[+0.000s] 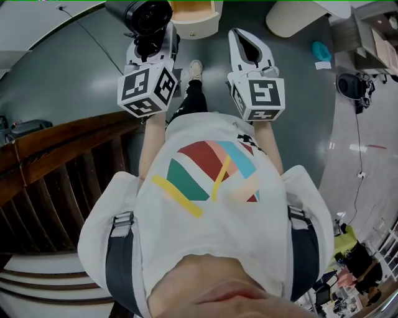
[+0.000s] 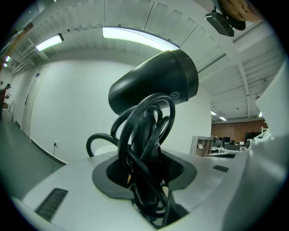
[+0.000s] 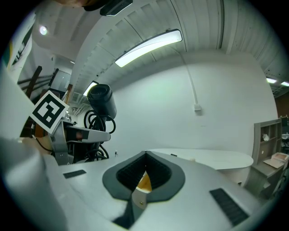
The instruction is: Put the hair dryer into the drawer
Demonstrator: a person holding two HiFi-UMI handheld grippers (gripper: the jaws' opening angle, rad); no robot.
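Left gripper is clamped on the handle of the black hair dryer with its cord wound round it. The barrel sticks up above the jaws. My right gripper has its jaws together, with nothing in them, and sits level beside the left one.

Just past the dryer is the white drawer with a pale wood inside, pulled open. A round white table sits right of it, and there's a small teal thing on the grey floor. A dark wooden railing runs along my left.
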